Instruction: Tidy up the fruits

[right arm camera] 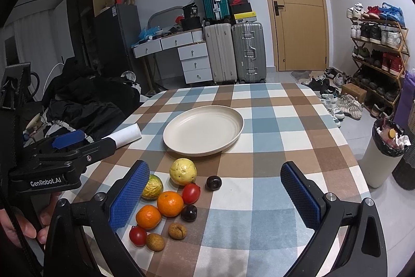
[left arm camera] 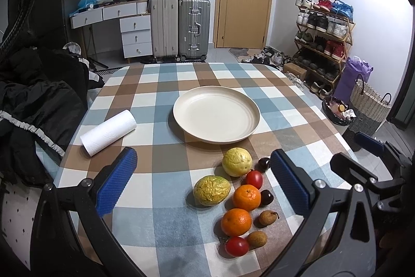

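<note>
Left gripper: spread wide, empty, held above near table edge; fruit pile lies between its pads.
Right gripper: spread wide, empty, hovering beside the left one; pile sits toward its left pad.
Fruit pile: on checked cloth, near edge, all loose and close together.
Nearest fruit: tomato, two brown longans, orange.
Middle: second orange, wrinkled yellow-green fruit, dark cherry, second tomato.
Farthest of pile: yellow guava, another cherry.
Plate: cream, empty, just beyond the guava, likely destination.
Paper roll: lying left of plate, apart from fruit.
Step in hand: likely first pick, nothing moved yet.
Advice: start with an outer fruit such as the guava; close gently, round skins roll; keep pads off neighbours.
</note>
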Demonstrator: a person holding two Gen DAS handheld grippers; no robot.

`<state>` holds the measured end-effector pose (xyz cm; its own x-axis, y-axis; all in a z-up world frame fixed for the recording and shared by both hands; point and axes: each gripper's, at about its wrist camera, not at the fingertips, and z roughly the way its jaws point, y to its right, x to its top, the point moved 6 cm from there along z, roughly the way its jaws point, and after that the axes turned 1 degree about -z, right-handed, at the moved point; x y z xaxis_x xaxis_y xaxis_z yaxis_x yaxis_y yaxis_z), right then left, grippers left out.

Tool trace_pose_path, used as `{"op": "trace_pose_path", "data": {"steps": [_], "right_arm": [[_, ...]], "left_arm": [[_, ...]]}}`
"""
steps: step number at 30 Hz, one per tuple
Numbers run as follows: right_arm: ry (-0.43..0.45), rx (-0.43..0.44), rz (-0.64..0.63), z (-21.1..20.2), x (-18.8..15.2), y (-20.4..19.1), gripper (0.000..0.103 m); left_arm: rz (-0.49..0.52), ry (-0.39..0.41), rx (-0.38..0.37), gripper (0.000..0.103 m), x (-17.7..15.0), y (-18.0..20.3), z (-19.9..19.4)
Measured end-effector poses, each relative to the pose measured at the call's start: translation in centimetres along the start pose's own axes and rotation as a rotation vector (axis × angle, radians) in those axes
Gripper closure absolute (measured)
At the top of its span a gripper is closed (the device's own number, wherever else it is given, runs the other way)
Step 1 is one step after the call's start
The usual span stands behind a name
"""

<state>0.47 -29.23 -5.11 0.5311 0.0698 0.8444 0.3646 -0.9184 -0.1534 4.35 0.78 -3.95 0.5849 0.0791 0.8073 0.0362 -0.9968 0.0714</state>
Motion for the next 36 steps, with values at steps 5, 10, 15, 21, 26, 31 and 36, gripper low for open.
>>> {"op": "trace_pose_path", "data": {"steps": [5, 10, 15, 21, 26, 31, 36], "right_arm": [[-0.004, 0.004, 0.001, 0.14, -0.08, -0.01, 0.000], [-0.003, 0.003, 0.001, 0.16, -0.09, -0.03, 0.000], [-0.007, 0.006, 0.009, 0.25, -0.23, 0.08, 0.000], [-0.008, 0.005, 0.011, 0.29, -0.36, 0.25, 0.000], [-0.010, 0.005, 0.010, 0.32, -0.41, 0.30, 0.000], [-0.009, 0.004, 0.010, 0.30, -0.44, 0.32, 0.000], [-0.010, 0.005, 0.012, 0.35, -0.45, 0.35, 0.000]], "left_arm": [[0.002, -0.002, 0.000, 0.001, 0.01, 0.08, -0.01], [0.004, -0.010, -0.007, 0.001, -0.32, 0.03, 0.32], [0.006, -0.012, -0.005, 0.001, -0.41, 0.00, 0.34], [0.007, -0.012, -0.003, 0.001, -0.44, 0.11, 0.34], [0.007, -0.013, -0.002, 0.001, -0.60, 0.02, 0.42], [0.008, -0.015, -0.004, 0.001, -0.59, 0.02, 0.44], [0.005, -0.015, -0.005, 0.001, -0.58, 0.06, 0.42]]}}
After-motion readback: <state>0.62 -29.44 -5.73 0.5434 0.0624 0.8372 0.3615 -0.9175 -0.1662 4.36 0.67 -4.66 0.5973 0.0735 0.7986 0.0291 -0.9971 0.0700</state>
